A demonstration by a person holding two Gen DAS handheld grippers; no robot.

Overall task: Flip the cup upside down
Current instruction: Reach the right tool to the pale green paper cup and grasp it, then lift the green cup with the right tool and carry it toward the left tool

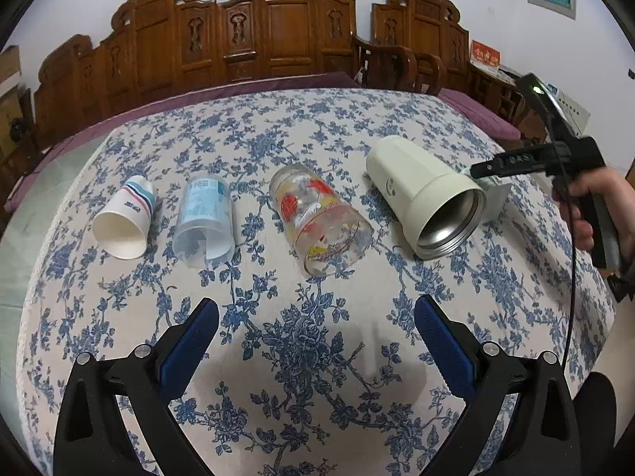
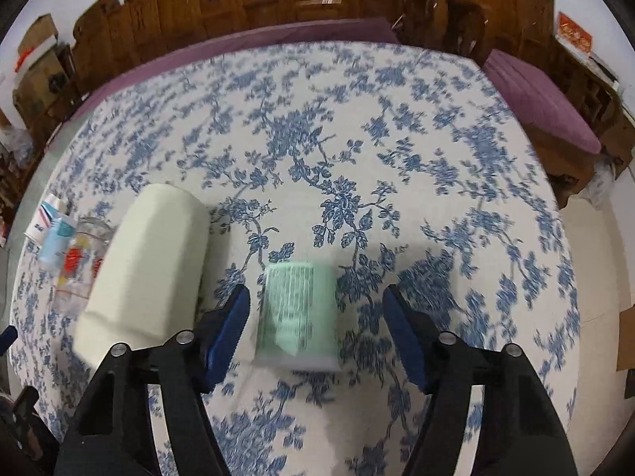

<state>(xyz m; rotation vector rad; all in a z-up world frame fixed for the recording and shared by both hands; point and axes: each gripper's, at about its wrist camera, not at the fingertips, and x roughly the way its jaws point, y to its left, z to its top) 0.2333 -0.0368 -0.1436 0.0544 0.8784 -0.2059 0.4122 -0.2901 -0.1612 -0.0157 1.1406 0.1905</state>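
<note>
Several cups lie on their sides in a row on the floral tablecloth (image 1: 317, 357): a paper cup (image 1: 125, 222), a clear plastic cup with a blue label (image 1: 206, 220), a painted glass (image 1: 321, 220) and a cream metal-lined tumbler (image 1: 424, 194). In the right wrist view a green-labelled translucent cup (image 2: 297, 313) lies between the open fingers of my right gripper (image 2: 317, 317), untouched; the tumbler (image 2: 151, 265) lies to its left. My left gripper (image 1: 317, 313) is open and empty, in front of the row. The right gripper's body (image 1: 555, 154) shows behind the tumbler.
Carved wooden chairs (image 1: 278, 27) and a purple cushioned bench (image 2: 539, 99) ring the table's far side. Cardboard boxes (image 2: 39, 67) stand at the far left. The tablecloth (image 2: 357, 139) stretches beyond the cups.
</note>
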